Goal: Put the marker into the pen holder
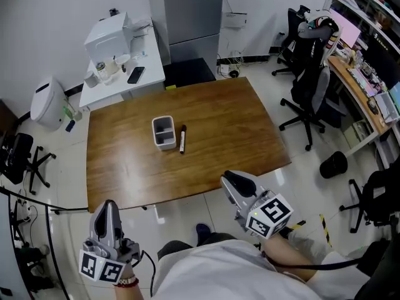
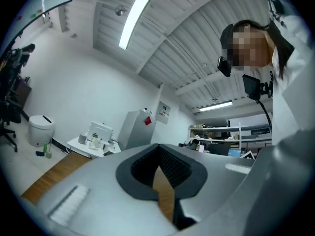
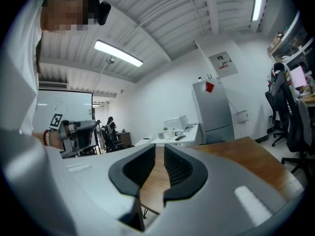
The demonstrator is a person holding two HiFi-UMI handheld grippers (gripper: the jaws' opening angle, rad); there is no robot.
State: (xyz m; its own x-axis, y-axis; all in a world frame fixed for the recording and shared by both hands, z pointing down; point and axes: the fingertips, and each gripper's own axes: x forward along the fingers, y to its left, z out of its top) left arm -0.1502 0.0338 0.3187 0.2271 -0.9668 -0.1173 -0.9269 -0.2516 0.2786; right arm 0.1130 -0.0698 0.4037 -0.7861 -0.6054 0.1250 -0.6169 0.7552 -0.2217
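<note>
Head view: black marker (image 1: 182,139) lies on the brown wooden bench (image 1: 231,124) just beside the grey box-shaped pen holder (image 1: 164,132), while left gripper (image 1: 109,206) and right gripper (image 1: 236,181), both pressed together and empty, hang well short, probably poised to reach.

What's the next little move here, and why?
Probably reach the right claw toward the marker and open it: the marker lies on the table just right of the holder, and that claw is shut, empty and short of the near edge.
</note>
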